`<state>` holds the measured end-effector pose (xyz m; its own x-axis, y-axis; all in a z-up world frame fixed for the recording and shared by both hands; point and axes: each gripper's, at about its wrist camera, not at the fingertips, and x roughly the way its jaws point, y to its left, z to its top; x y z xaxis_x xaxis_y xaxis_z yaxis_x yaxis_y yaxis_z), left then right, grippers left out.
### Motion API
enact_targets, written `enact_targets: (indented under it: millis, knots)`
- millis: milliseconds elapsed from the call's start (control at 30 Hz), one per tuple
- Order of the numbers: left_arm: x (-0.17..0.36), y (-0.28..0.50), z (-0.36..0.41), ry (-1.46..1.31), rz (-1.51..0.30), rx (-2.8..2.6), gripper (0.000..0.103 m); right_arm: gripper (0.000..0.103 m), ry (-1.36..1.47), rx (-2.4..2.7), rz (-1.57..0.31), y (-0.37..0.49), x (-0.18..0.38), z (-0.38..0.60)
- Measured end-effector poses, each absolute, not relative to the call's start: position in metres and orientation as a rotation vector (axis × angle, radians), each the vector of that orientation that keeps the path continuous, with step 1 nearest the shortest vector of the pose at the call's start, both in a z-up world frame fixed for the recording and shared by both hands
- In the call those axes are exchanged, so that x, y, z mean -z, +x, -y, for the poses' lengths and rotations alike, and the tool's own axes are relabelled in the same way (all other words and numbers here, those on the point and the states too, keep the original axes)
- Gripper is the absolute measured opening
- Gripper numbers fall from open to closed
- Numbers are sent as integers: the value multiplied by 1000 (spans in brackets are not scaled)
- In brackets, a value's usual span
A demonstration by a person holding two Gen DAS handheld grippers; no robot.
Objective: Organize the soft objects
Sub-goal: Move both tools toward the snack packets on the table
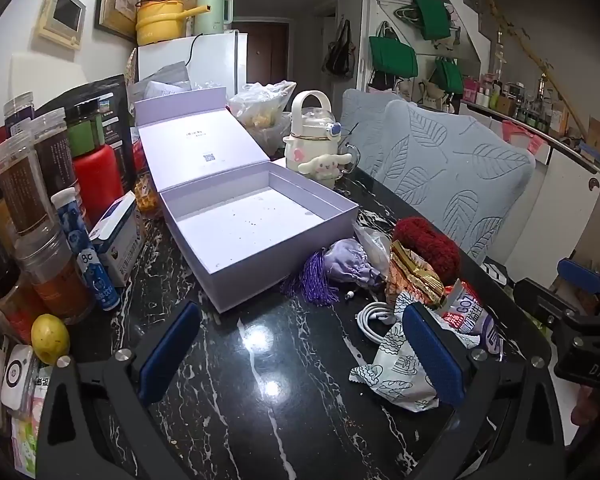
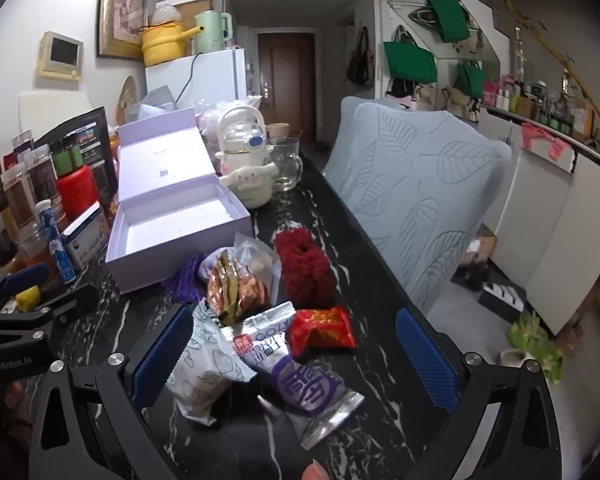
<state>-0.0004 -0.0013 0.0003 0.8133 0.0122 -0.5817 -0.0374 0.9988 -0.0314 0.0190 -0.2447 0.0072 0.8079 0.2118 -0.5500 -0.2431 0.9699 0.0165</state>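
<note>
The surface (image 1: pixel 260 380) is black with white wiggly lines, and the open box (image 1: pixel 256 224) on it is pale purple. The fluffy thing (image 2: pixel 302 268) is dark red, the tassel (image 1: pixel 316 276) is purple, and one snack bag (image 2: pixel 324 326) is red with gold marks. The cushion (image 2: pixel 416 184) is light blue with a leaf pattern, and the fingers (image 2: pixel 426 360) have bumpy blue pads.

Worktop (image 1: pixel 260 360): black stone-look slab with white veins, glossy, mirrors the lamp. Box (image 1: pixel 260 232): matt lilac cardboard, smooth. Red scrunchie (image 2: pixel 302 268): fuzzy, rough yarn-like cloth. Purple pouch (image 1: pixel 350 260): soft sheeny cloth with thread tassel. Snack packets (image 2: pixel 284 360): crinkly plastic film, shiny; red one (image 2: pixel 324 326) foil-like. Cable (image 1: pixel 374 314): smooth white plastic. Mug (image 2: pixel 286 168): clear glass. Chair cover (image 2: pixel 416 184): quilted matt cloth. Left tongs (image 1: pixel 300 354) and right tongs (image 2: pixel 296 360): pads (image 2: pixel 162 356) textured blue, probably rubber; black matt frame, metal screws.
</note>
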Motion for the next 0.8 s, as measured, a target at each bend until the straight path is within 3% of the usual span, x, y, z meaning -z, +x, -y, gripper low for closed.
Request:
enact_targets:
  millis: [800]
  knots:
    - [3,-3,12,-49,-648,29,103,103,-32,-233,-599,18,-2,255]
